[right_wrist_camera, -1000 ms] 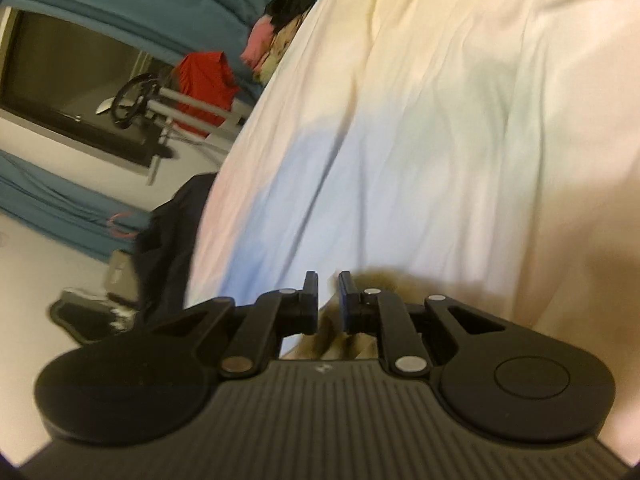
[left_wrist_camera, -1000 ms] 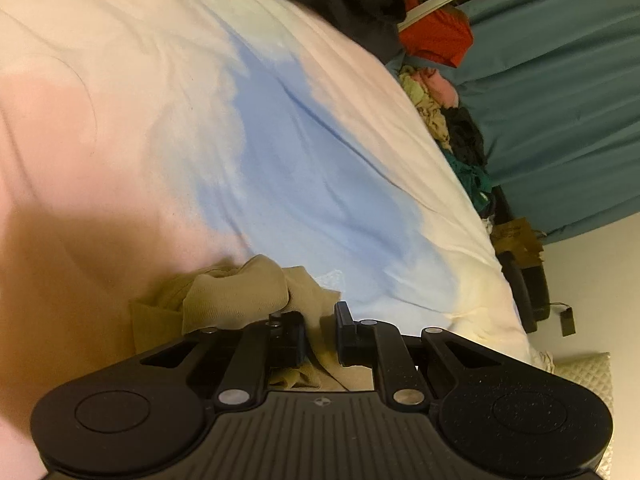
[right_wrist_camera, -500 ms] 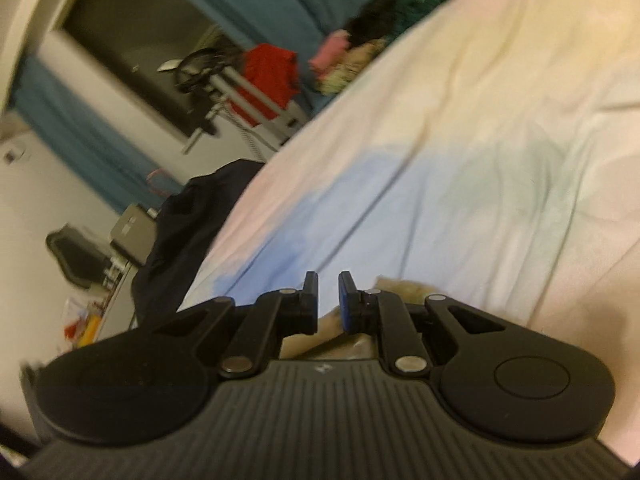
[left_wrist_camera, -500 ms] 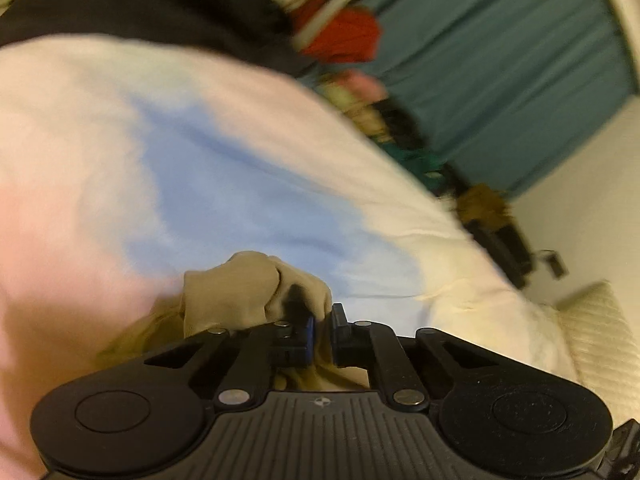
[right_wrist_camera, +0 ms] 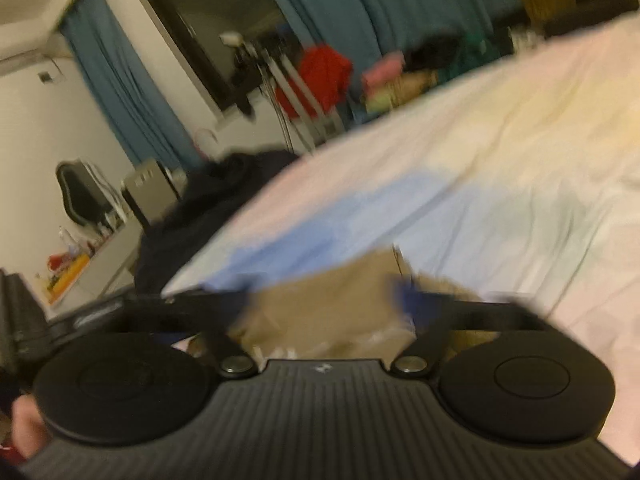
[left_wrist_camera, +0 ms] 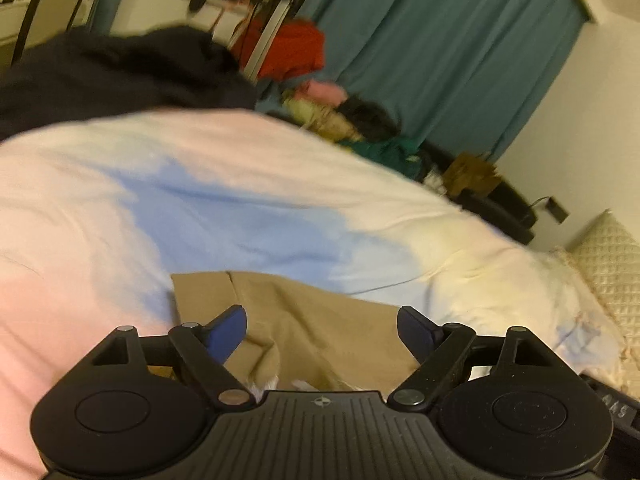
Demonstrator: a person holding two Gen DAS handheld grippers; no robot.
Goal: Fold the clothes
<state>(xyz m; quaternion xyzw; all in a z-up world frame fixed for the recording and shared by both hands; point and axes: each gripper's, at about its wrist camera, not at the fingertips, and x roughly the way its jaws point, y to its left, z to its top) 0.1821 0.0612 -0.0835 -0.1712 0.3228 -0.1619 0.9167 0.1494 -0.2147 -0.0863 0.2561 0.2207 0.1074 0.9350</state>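
The left gripper [left_wrist_camera: 321, 326] is hovering with its jaws spread wide, and the tan garment [left_wrist_camera: 308, 328] is lying flat between and beneath them — held by neither. The right gripper [right_wrist_camera: 326, 306] is gaping wide over it too, though blurred. Beyond, the pastel bedsheet [left_wrist_camera: 240, 216] is stretching toward teal curtains [left_wrist_camera: 440, 52].

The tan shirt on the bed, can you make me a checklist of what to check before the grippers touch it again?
1. Left gripper open and empty: ok.
2. Right gripper open: ok, though blurred.
3. Tan garment lying on the bedsheet, not hanging: ok.
4. Garment flat and smooth: not ok, a crease shows near the left finger.
5. Fold edges lined up: cannot tell, the near part is hidden.
6. Bedsheet around it free of other clothes: ok.
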